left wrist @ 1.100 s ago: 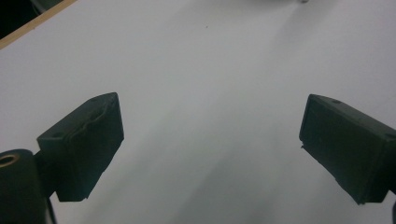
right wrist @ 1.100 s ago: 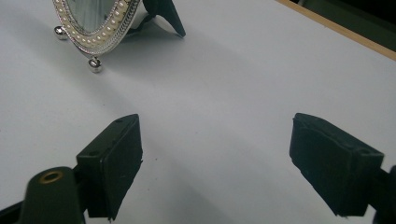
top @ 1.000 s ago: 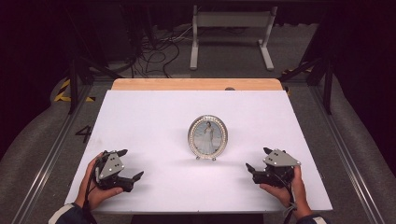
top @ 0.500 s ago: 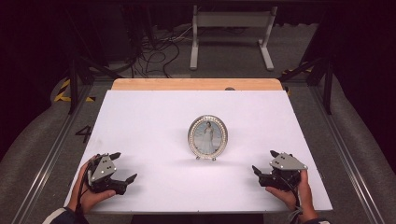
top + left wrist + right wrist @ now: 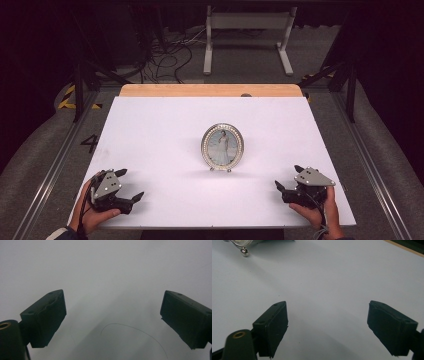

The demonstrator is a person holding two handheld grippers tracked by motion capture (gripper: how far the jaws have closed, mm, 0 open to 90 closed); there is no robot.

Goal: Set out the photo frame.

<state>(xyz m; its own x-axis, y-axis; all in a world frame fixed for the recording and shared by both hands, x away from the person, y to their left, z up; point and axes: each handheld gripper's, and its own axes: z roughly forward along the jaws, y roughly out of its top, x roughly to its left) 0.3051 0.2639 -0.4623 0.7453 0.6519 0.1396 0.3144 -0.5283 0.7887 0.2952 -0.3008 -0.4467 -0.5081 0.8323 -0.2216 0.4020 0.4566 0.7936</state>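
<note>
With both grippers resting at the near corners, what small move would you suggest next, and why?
Probably bring the right gripper forward and inward toward the oval picture frame. The frame stands upright mid-table on small feet, untouched, and both grippers sit apart from it with jaws open and empty. The right gripper view already catches the frame's foot, while the left gripper faces bare white table.

One mark reads: a dark "4" (image 5: 90, 143), prob. painted, on the grey floor (image 5: 45, 165) just left of the table (image 5: 165, 125).
</note>
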